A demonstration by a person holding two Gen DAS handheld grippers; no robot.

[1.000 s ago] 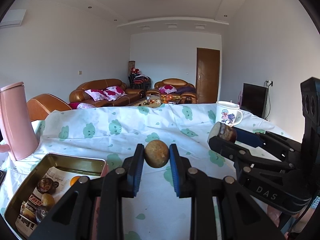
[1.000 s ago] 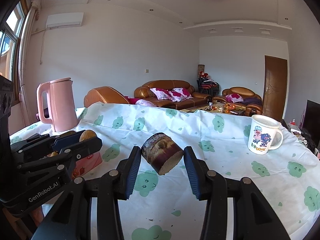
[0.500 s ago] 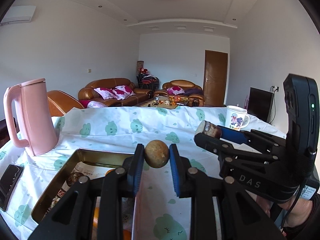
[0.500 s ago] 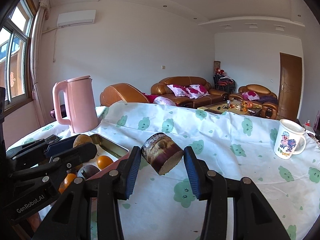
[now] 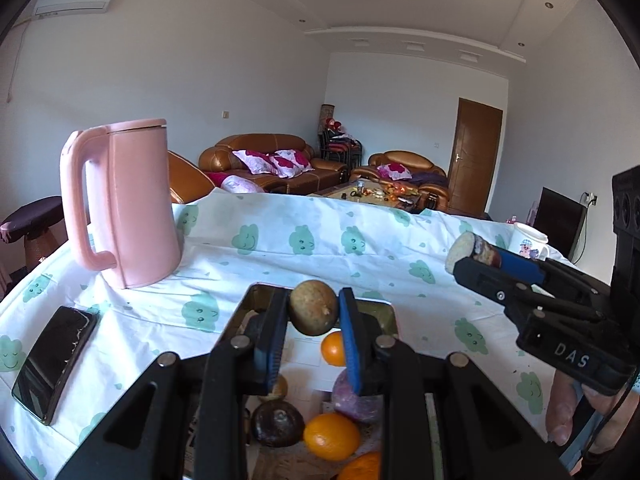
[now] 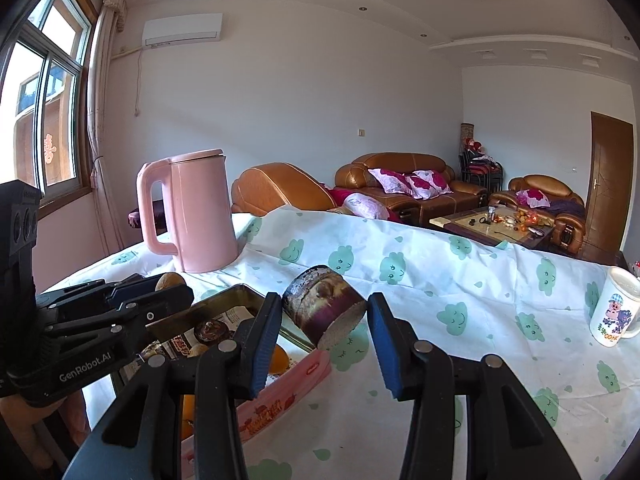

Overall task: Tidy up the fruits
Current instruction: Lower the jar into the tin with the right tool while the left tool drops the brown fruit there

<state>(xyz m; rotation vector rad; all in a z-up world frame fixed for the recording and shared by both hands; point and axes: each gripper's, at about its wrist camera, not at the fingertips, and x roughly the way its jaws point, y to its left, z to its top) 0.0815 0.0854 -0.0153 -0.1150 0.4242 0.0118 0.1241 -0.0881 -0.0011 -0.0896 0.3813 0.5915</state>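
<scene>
rough brown round fruit (image 5: 313, 307) clamped in left tool (image 5: 313, 320), above metal tin (image 5: 256, 294).

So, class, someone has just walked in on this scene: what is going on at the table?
A person holds a gripper in each hand. The left gripper is clamped on a round brownish fruit, held above the open metal tin that already holds oranges and dark fruits. The right gripper grips a short purple-skinned cut chunk beside the tin, over the cloud-print tablecloth. A pink kettle stands behind.
</scene>
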